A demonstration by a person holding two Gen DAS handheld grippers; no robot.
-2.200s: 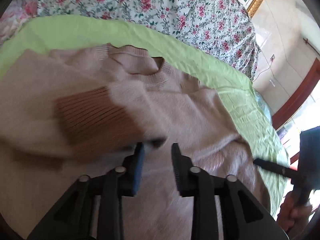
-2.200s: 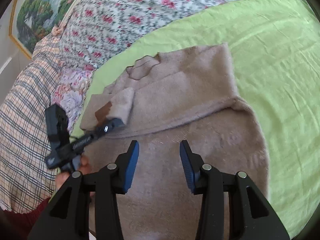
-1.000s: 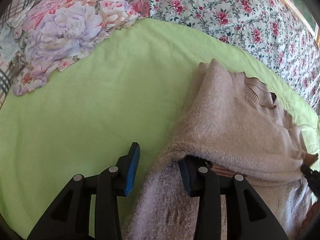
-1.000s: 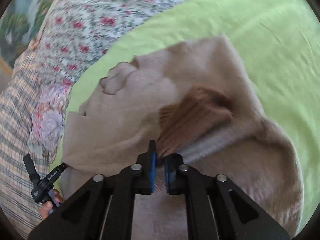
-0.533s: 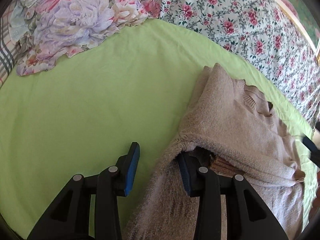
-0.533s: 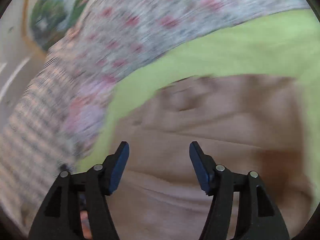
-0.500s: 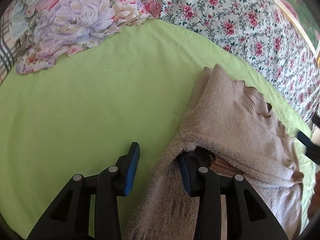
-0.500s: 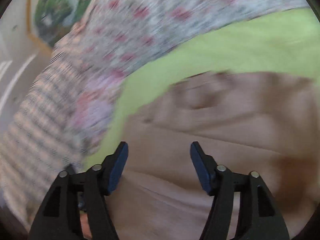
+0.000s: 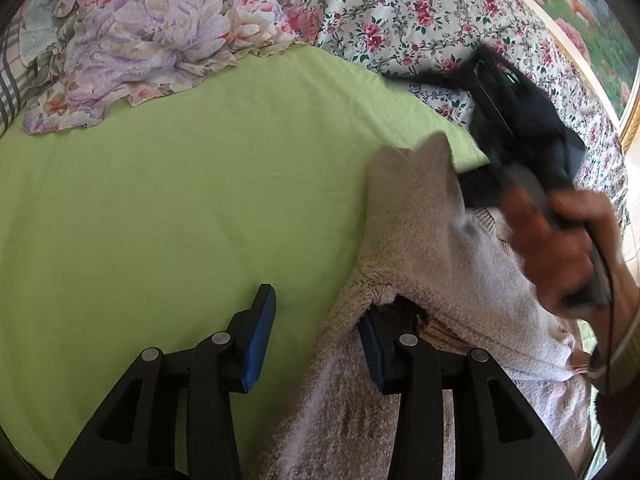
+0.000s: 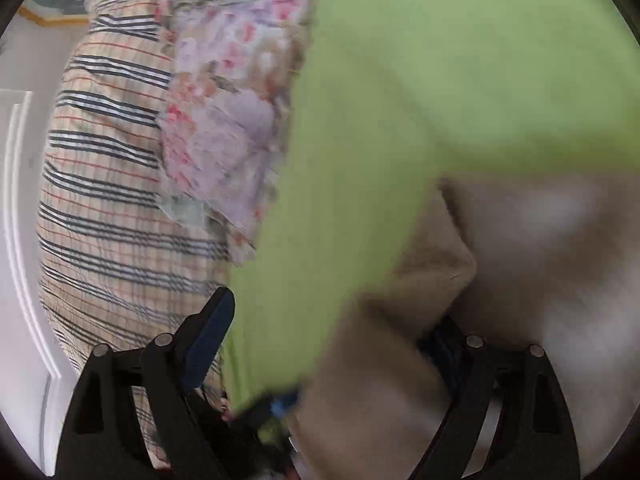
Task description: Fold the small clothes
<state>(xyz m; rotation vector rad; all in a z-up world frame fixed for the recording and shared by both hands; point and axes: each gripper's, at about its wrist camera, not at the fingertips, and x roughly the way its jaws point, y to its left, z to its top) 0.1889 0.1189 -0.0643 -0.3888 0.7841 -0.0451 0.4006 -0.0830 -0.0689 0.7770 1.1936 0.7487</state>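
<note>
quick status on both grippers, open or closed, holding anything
left gripper: open, sweater edge between its jaws, not pinched.
right gripper: jaws have just been opening; now wide open over the sweater's edge, holding nothing.

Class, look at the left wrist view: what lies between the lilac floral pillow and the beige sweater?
Only bare lime-green sheet lies between the lilac floral pillow and the beige sweater; nothing rests on that stretch. The left wrist view shows it clearly.
</note>
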